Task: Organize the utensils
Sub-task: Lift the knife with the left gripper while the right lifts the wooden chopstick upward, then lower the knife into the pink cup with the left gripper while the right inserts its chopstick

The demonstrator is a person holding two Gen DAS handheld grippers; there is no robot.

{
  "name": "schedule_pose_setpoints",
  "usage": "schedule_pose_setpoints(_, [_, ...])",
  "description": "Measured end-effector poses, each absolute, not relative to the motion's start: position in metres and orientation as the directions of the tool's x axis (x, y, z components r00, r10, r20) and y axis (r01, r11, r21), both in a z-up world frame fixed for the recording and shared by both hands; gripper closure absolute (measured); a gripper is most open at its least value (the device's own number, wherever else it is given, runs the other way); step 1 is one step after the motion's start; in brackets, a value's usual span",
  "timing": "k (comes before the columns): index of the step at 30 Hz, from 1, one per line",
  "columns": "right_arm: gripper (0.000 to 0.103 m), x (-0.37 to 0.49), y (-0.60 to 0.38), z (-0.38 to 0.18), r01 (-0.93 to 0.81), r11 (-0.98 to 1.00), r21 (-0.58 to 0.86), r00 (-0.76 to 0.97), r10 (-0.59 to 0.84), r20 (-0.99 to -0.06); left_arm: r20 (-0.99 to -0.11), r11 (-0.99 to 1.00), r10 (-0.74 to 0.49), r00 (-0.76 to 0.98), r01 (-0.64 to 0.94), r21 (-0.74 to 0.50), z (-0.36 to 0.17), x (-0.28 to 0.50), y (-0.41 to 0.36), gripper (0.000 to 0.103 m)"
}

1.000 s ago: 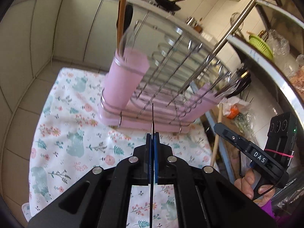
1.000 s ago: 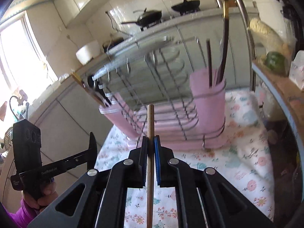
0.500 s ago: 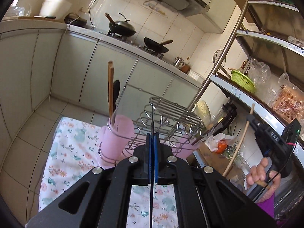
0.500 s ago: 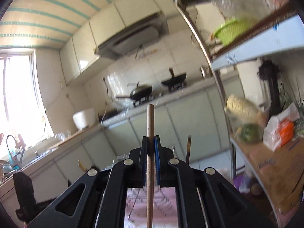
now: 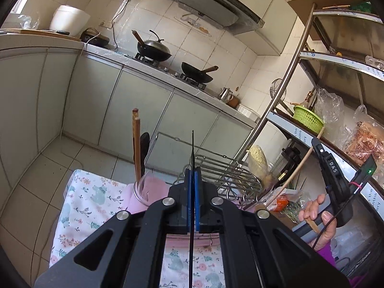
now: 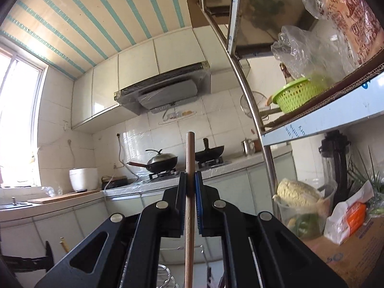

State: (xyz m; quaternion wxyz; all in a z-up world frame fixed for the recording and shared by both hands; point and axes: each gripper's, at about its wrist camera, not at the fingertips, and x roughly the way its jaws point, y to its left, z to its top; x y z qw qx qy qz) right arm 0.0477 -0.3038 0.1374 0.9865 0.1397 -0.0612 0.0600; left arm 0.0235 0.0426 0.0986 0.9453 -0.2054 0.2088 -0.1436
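My left gripper (image 5: 192, 171) is shut on a thin black utensil (image 5: 192, 148) seen edge-on, its tip rising above the blue pads. Below and ahead stands a pink utensil cup (image 5: 148, 192) with brown chopsticks (image 5: 136, 148) and a black utensil in it, fixed to a wire dish rack (image 5: 223, 170). My right gripper (image 6: 190, 176) is shut on a round wooden stick (image 6: 190, 153) and points up at the kitchen wall. In the left wrist view, that right gripper (image 5: 320, 147) is held by a hand (image 5: 319, 213) at the right, with the pale stick (image 5: 297, 170) slanting down from it.
The rack sits on a floral cloth (image 5: 81, 206). A metal shelf unit (image 5: 285, 124) with a green basket (image 5: 308, 118) and bags stands close on the right. Counter cabinets with two woks (image 5: 153, 50) line the back. The left gripper's edge (image 6: 31, 259) shows at the lower left.
Both grippers rose and tilted upward. The rack and cup dropped lower in the left view and almost left the right view, which now faces wall, hood and ceiling. Both grips are unchanged.
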Motion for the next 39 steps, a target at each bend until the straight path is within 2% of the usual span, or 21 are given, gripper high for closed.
schedule_pose_setpoints(5, [0.096, 0.064, -0.3, 0.126, -0.11, 0.965, 0.238, 0.986, 0.076, 0.147, -0.321, 0.89, -0.336, 0.885, 0.188, -0.415, 0.105, 0.034, 0.034, 0.102])
schedule_pose_setpoints(10, [0.096, 0.076, -0.303, 0.11, -0.147, 0.955, 0.259, 0.988, 0.13, 0.084, -0.282, 0.907, -0.303, 0.91, 0.185, -0.377, 0.114, 0.042, 0.023, 0.102])
schedule_pose_setpoints(18, [0.097, 0.066, -0.3, 0.084, -0.203, 0.943, 0.264, 0.976, 0.216, -0.019, -0.157, 0.956, -0.135, 0.978, 0.086, -0.282, 0.124, 0.056, 0.006, 0.102])
schedule_pose_setpoints(26, [0.096, 0.059, -0.304, 0.062, -0.215, 0.928, 0.306, 0.966, 0.247, -0.071, -0.068, 0.983, -0.013, 0.998, 0.0, -0.182, 0.102, 0.08, -0.015, 0.102])
schedule_pose_setpoints(31, [0.096, 0.06, -0.307, 0.056, -0.217, 0.922, 0.321, 0.964, 0.255, -0.081, -0.058, 0.987, 0.022, 0.998, -0.031, -0.158, 0.084, 0.094, -0.018, 0.102])
schedule_pose_setpoints(39, [0.096, 0.062, -0.303, 0.053, -0.222, 0.921, 0.321, 0.958, 0.267, -0.102, -0.125, 0.986, 0.018, 0.992, -0.038, -0.162, 0.056, 0.09, -0.008, 0.102])
